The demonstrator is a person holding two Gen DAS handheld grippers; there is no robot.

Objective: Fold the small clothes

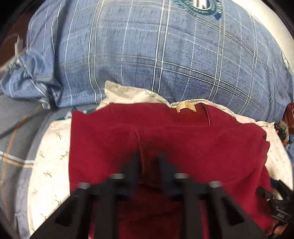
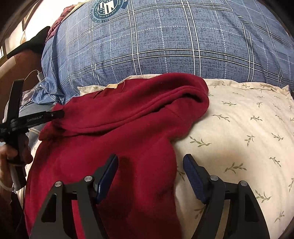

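Black-fingered left gripper [image 1: 148, 156], blurred in its own view, has jaws pressed nearly together on a raised ridge of the dark red fleece garment [image 1: 165, 147]; whether the pads truly pinch the cloth can't be told through the blur, though the right wrist view shows its tip at the garment's left edge. Right gripper [image 2: 150, 165] w/ blue-padded jaws spread wide, hovering over the garment's right edge where fleece meets the cream pillow w/ a leaf-sprig print [image 2: 238, 128], nothing between the pads. Garment lies spread across that pillow, a rolled, hood-like bulge at its far right, a small tan neck label [image 1: 185, 107] at the far edge; label text too small to read. Behind sits a big blue plaid pillow [image 1: 147, 46] w/ a round teal crest [image 2: 108, 10], lettering illegible. Step in hand, by my read: getting hold of both sides for the first fold. Next move prob. calls for the right jaws to drop and close on the right edge, then both lift together. White print on the left tool's arm looks like "GenRoboAI", not sharp. Person's hand [image 2: 9, 158] holds that tool.
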